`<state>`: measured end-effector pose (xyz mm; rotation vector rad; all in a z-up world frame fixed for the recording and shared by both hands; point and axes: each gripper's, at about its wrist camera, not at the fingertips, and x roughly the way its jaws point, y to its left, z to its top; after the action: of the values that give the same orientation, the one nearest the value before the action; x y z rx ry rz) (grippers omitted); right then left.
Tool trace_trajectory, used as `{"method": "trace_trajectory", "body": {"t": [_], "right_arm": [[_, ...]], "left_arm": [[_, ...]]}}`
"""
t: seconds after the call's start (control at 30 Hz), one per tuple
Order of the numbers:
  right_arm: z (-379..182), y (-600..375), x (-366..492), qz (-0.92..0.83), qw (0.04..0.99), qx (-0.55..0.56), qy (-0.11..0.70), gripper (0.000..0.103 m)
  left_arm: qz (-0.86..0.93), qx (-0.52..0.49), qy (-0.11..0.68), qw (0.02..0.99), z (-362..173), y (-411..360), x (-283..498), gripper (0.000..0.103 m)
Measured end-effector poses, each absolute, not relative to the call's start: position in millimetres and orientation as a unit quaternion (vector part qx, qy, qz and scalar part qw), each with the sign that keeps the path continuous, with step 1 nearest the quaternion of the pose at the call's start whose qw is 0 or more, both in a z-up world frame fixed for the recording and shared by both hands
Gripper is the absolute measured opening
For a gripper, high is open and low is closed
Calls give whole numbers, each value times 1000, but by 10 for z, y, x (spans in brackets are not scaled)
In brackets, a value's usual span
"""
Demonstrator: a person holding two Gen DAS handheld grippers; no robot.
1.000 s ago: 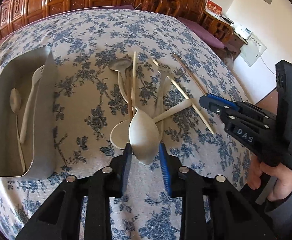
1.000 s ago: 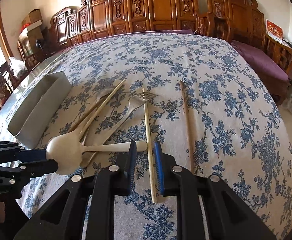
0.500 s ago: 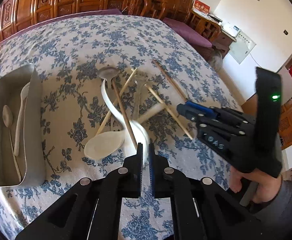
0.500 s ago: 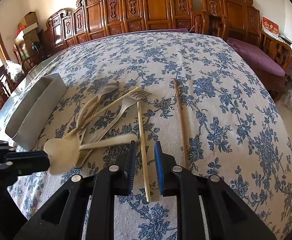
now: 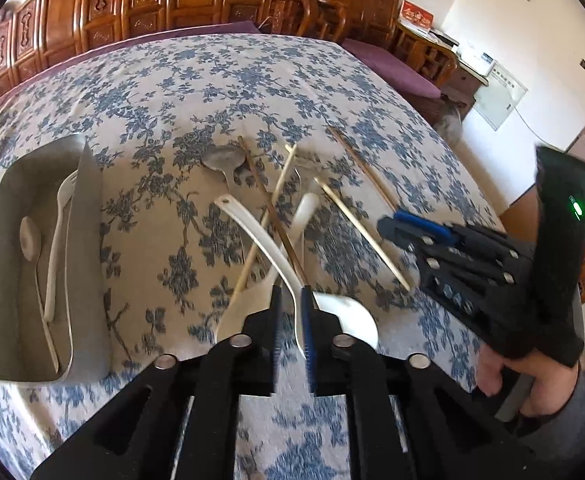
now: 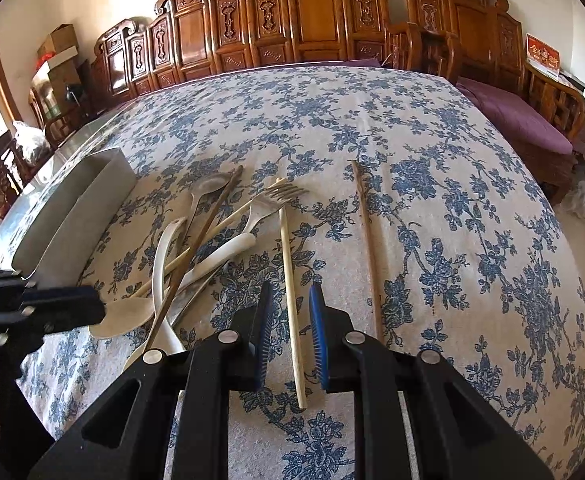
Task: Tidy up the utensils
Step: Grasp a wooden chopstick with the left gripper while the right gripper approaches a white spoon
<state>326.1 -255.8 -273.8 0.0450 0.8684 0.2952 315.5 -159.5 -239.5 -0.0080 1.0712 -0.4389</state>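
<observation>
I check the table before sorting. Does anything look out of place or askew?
Yes. The loose utensils lie crossed in a heap on the tablecloth, not in the metal tray. A dark chopstick lies apart.

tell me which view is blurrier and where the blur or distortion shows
Left wrist view: motion blur smears the white spoon pinched in the left gripper and the right gripper; the gray tray is sharper. Right wrist view: crisp on the pale chopstick; fisheye bows the tablecloth edges in both.
</observation>
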Motion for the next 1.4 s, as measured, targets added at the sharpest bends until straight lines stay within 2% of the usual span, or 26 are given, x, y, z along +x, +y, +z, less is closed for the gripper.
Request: {"method": "trace_trajectory", "body": {"t": [0.37,0.67,0.7,0.77,0.83,1.2,1.3,1.4], "right_arm": [[-2733,-2599,3273,138,898,25,417,21],[-2750,-2620,3298,138,897,32,418,21],[-2748,-2616,3299,138,897,31,418,21],[-2746,-2606,3291,138,898,30,417,21],[-2744,-2605,3289,138,898,31,417,21],[-2743,-2558,3285,141,897,27,418,21],[-2729,-2540,3274,142,898,26,415,21],[-2725,-2555,3281,140,899,27,415,21]], "left_arm": [[-174,26,530,830,-2600,-1944,3736,15],[-146,69,551,819,-2713,-2054,3777,14],[-146,69,550,819,-2709,-2050,3772,13],[-151,59,540,826,-2655,-2024,3760,4],[-157,55,535,829,-2610,-2014,3747,0],[-169,60,517,837,-2402,-1975,3666,0],[-168,50,533,828,-2441,-1969,3712,0],[-169,53,542,822,-2517,-1990,3735,4]]}}
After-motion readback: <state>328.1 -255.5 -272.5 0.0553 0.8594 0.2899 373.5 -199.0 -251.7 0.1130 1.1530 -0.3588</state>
